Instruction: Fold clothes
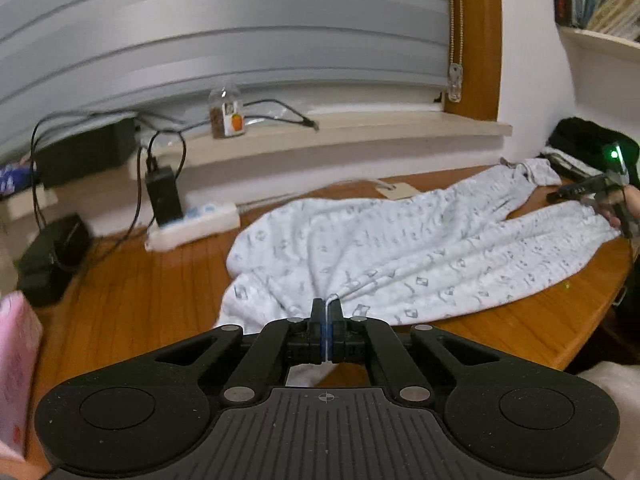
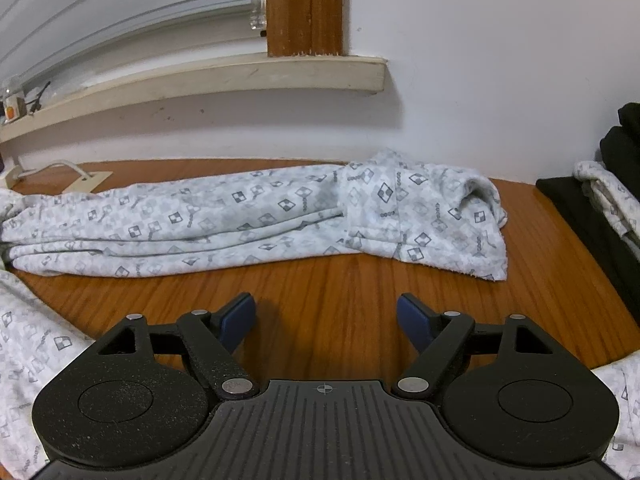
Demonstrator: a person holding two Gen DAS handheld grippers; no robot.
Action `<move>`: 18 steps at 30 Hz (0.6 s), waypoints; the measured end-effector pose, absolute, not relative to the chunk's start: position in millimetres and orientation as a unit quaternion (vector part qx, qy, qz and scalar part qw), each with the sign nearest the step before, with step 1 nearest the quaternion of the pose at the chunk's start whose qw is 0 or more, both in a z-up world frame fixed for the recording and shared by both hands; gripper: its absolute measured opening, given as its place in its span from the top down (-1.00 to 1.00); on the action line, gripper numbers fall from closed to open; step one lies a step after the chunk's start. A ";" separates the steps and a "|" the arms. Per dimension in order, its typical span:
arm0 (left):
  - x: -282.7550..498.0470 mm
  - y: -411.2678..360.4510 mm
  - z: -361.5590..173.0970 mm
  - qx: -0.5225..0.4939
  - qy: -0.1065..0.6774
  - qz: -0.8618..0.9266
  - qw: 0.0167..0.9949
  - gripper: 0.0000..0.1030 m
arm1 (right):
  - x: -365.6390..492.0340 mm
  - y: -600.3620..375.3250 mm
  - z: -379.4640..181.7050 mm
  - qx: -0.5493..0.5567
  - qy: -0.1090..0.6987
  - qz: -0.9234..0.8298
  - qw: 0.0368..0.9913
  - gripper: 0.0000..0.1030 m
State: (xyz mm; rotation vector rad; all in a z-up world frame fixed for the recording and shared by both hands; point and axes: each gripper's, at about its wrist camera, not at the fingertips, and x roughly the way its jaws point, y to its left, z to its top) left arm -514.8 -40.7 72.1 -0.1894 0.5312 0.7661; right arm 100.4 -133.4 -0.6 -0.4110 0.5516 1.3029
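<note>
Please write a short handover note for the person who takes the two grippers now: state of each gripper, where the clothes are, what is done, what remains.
Left gripper: shut on the near edge of the patterned pyjama trousers.
Right gripper: open, empty, above bare wooden table, between the two legs.
Trousers lie spread on the table, legs apart; far leg by the wall.
Done: one edge gripped. No fold visible yet.
Left: probably grasp a leg end with the right gripper and fold.

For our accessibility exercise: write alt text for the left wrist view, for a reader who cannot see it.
The left claw is shut on the near edge of white patterned pyjama trousers spread across a wooden table. Behind them a power strip lies by the wall, and a small bottle stands on the windowsill.
</note>
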 end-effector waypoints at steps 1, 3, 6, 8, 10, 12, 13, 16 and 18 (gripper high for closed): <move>-516.9 -40.5 70.4 -0.096 0.254 0.371 0.888 0.98 | 100.1 -133.4 -0.6 -0.188 0.251 0.594 0.741 -0.52; -520.5 -40.2 67.9 -0.104 0.250 0.372 0.888 0.98 | 99.7 -133.4 -0.6 -0.189 0.251 0.594 0.740 -0.52; -525.5 -42.6 67.2 -0.113 0.247 0.369 0.889 0.97 | 99.5 -133.5 -0.8 -0.189 0.251 0.595 0.740 -0.52; -528.0 -41.5 69.8 -0.113 0.248 0.365 0.890 0.91 | 99.2 -133.8 -1.0 -0.189 0.250 0.596 0.739 -0.53; -530.9 -36.6 76.3 -0.109 0.239 0.375 0.889 0.74 | 99.1 -134.0 -1.1 -0.190 0.250 0.596 0.739 -0.53; -532.5 -31.0 82.7 -0.106 0.231 0.383 0.888 0.61 | 99.5 -134.0 -1.2 -0.190 0.250 0.596 0.739 -0.53; -530.0 -26.5 85.8 -0.104 0.228 0.383 0.889 0.47 | 99.4 -133.9 -1.3 -0.190 0.250 0.595 0.740 -0.54; -512.4 -9.4 93.2 -0.091 0.233 0.381 0.890 -0.13 | 98.9 -133.8 -1.4 -0.190 0.250 0.594 0.741 -0.54; -497.8 6.8 94.9 -0.084 0.239 0.382 0.889 -0.20 | 98.8 -133.7 -1.4 -0.190 0.250 0.594 0.741 -0.54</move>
